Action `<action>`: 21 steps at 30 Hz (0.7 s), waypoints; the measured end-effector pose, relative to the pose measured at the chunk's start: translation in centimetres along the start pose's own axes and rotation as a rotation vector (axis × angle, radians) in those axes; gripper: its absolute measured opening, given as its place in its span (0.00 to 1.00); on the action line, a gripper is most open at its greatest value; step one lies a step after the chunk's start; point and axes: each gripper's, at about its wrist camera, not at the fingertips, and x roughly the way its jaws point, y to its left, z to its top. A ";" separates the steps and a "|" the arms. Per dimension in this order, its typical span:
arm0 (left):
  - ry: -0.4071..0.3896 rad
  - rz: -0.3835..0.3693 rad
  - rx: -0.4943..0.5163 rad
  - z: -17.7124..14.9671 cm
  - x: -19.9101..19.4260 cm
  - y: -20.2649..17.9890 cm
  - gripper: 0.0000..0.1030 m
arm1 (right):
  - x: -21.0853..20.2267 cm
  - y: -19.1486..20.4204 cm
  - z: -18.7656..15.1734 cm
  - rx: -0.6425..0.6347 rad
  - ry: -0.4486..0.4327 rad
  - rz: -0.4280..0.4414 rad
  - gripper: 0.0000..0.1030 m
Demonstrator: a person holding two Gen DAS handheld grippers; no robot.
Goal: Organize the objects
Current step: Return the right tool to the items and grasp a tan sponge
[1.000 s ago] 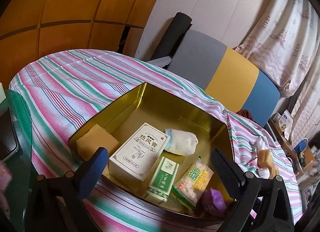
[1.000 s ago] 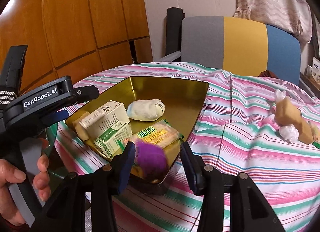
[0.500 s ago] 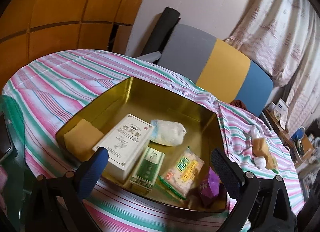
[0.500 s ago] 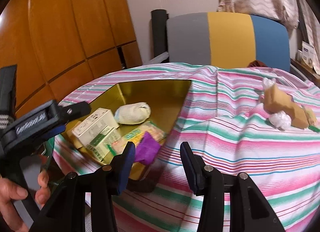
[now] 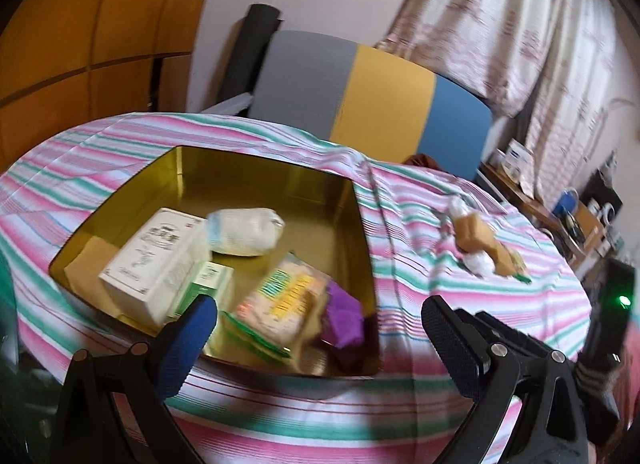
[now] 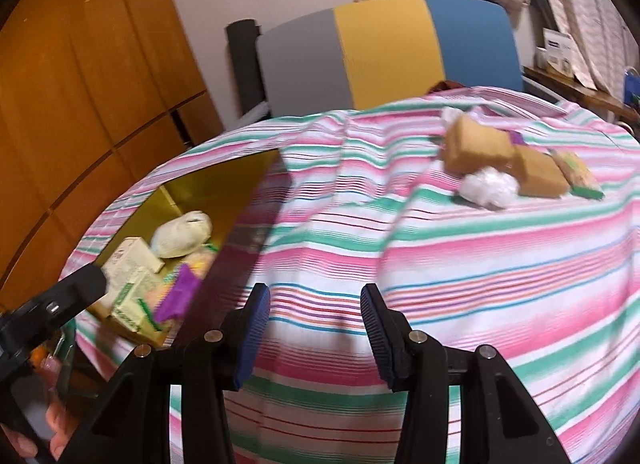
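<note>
A gold tin tray sits on the striped tablecloth and holds a white box, a green box, a white cloth bundle, a snack packet, a tan block and a purple packet. My left gripper is open and empty over the tray's near edge. My right gripper is open and empty above bare cloth, right of the tray. A pile of tan blocks, a white wad and a green-edged packet lies at the far right.
A grey, yellow and blue chair back stands behind the table. Wooden panels are at the left. Curtains and a cluttered shelf are at the right. The pile also shows in the left wrist view.
The purple packet left the right gripper and now lies in the tray. The right gripper swung right, away from the tray toward the pile. The left view also turned right.
</note>
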 end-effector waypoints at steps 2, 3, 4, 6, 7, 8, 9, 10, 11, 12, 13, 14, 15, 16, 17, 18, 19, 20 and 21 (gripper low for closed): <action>0.006 -0.024 0.027 -0.2 0.0 -1.0 1.00 | -0.1 -1.9 -0.1 0.034 0.002 -0.033 0.53; 0.014 -0.036 0.044 -0.3 0.1 -1.7 1.00 | -0.1 -2.6 -0.1 0.053 0.002 -0.047 0.54; 0.021 -0.045 0.054 -0.4 0.1 -2.1 1.00 | -0.2 -3.9 -0.1 0.086 0.000 -0.065 0.54; 0.042 -0.067 0.081 -0.6 0.4 -3.3 1.00 | -0.5 -6.0 0.0 0.132 -0.008 -0.091 0.54; 0.050 -0.075 0.092 -0.8 0.5 -3.8 1.00 | -0.7 -7.0 0.1 0.150 -0.014 -0.108 0.54; 0.062 -0.088 0.108 -0.9 0.7 -4.6 1.00 | -0.8 -8.1 0.3 0.165 -0.019 -0.131 0.54; 0.070 -0.099 0.122 -1.0 0.9 -5.1 1.00 | -0.8 -9.3 0.6 0.178 -0.022 -0.158 0.54; 0.078 -0.108 0.139 -1.1 1.0 -5.7 1.00 | -0.8 -10.3 0.9 0.188 -0.022 -0.180 0.57; 0.091 -0.116 0.161 -1.3 1.3 -6.4 1.00 | -0.7 -11.8 1.3 0.208 -0.016 -0.207 0.69; 0.101 -0.120 0.172 -1.4 1.6 -6.9 1.00 | -0.7 -12.7 1.6 0.225 -0.015 -0.222 0.75; 0.111 -0.125 0.182 -1.5 1.8 -7.4 1.00 | -0.7 -13.9 2.0 0.248 -0.020 -0.237 0.83; 0.122 -0.130 0.189 -1.6 2.1 -7.9 1.00 | -0.8 -15.1 2.4 0.271 -0.025 -0.250 0.84; 0.133 -0.132 0.192 -1.7 2.3 -8.4 1.00 | -0.8 -16.2 2.9 0.292 -0.031 -0.258 0.84; 0.143 -0.136 0.194 -1.8 2.5 -8.8 1.00 | -0.8 -17.2 3.4 0.305 -0.037 -0.263 0.84; 0.153 -0.142 0.196 -1.9 2.7 -9.1 1.00 | -0.7 -18.2 4.2 0.315 -0.041 -0.273 0.84; 0.166 -0.148 0.200 -2.0 2.9 -9.5 1.00 | -0.5 -18.8 4.8 0.317 -0.042 -0.279 0.84; 0.177 -0.149 0.204 -2.1 3.2 -9.9 1.00 | -0.3 -19.3 5.5 0.314 -0.043 -0.280 0.84; 0.186 -0.149 0.207 -2.2 3.4 -10.2 1.00 | 0.1 -19.8 6.4 0.305 -0.045 -0.279 0.84; 0.192 -0.148 0.210 -2.3 3.5 -10.4 1.00 | 0.4 -20.0 7.0 0.295 -0.046 -0.284 0.84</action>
